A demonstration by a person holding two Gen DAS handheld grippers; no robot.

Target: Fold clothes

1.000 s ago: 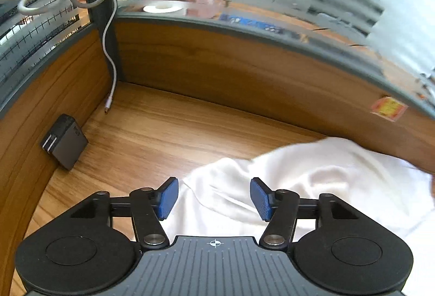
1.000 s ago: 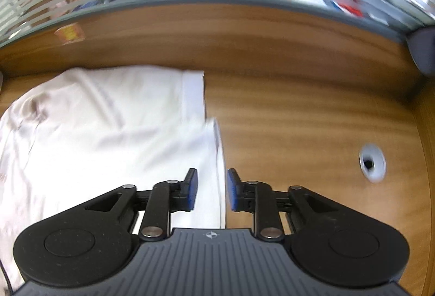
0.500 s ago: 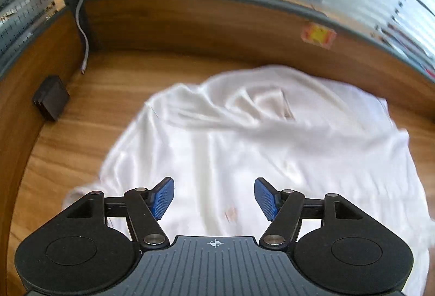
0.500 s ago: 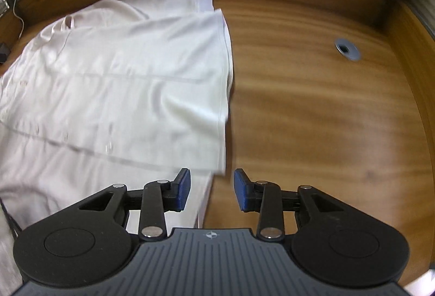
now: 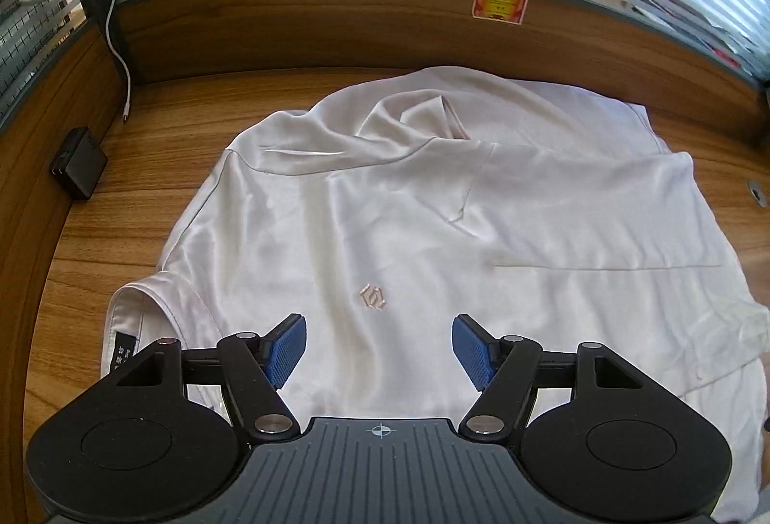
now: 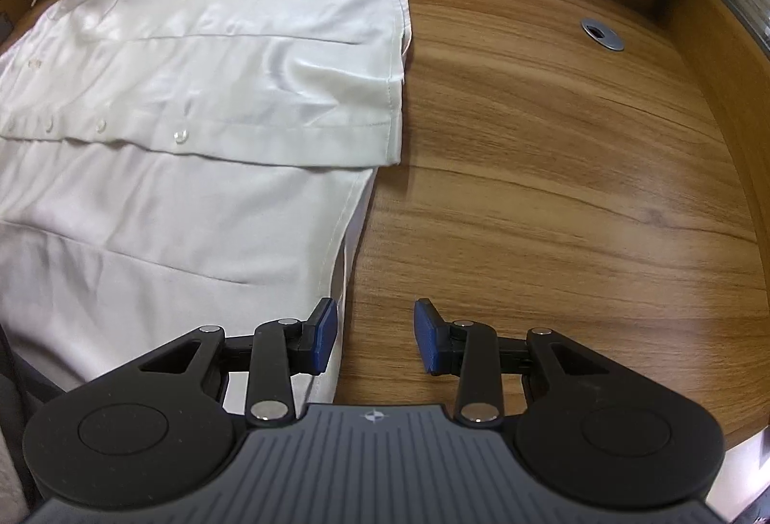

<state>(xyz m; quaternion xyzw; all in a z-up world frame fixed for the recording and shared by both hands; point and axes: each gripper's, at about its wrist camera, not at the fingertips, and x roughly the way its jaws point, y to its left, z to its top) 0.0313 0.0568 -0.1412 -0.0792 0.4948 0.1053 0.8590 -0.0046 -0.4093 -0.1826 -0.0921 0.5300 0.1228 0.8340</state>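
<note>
One white shirt (image 5: 433, 225) of smooth, satiny cloth lay spread on the wood-grain desk (image 6: 553, 168), creased in soft ridges, with a small embroidered emblem (image 5: 373, 298) on its front. In the right wrist view four pale buttons (image 6: 180, 135) ran along a folded placket, and the shirt's hemmed edge ended near the desk's middle, leaving bare wood to the right as far as one round metal cable grommet (image 6: 601, 35). The left gripper (image 5: 380, 351) hung over the shirt with its blue ribbed pads set wide and nothing between them. The right gripper (image 6: 375, 334) sat at the hem, its fingers moderately parted and empty. A black adapter (image 5: 79, 170) and a white cable (image 5: 115, 43) stood at the left wall.
</note>
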